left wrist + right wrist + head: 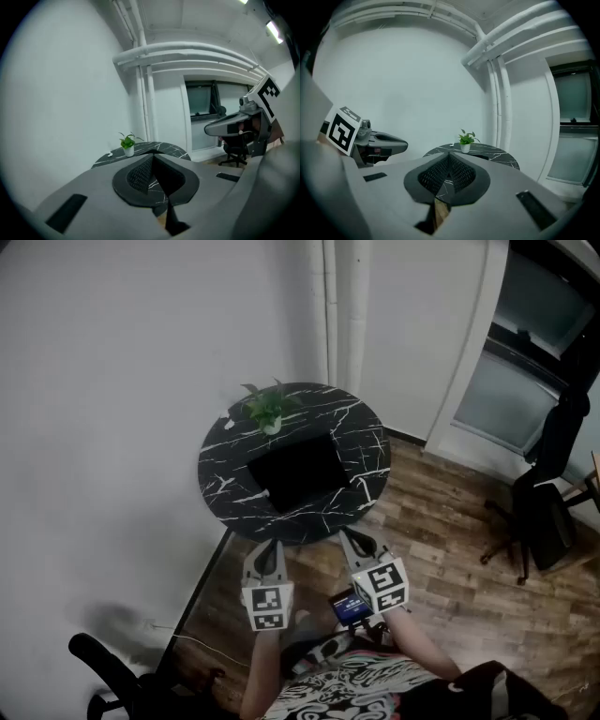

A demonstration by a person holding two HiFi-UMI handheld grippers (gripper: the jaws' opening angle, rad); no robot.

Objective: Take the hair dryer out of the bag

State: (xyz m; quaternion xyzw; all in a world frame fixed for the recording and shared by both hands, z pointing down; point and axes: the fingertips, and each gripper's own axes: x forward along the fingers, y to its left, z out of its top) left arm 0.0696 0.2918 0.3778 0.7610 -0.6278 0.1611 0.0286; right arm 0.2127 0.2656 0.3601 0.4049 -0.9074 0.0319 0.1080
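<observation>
A flat black bag [298, 470] is seen at the middle of the round black white-veined marble table [366, 442], with a small green potted plant [269, 409] at the far left edge. The left gripper [267, 547] and the right gripper [354, 542] are held just off the near edge.

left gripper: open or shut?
Shut. The left gripper shows its jaws pressed together in its own view, with nothing between them.

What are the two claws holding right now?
Nothing. The left claw and right claw are both shut and empty, short of the round black marble table where the flat black bag lies.
</observation>
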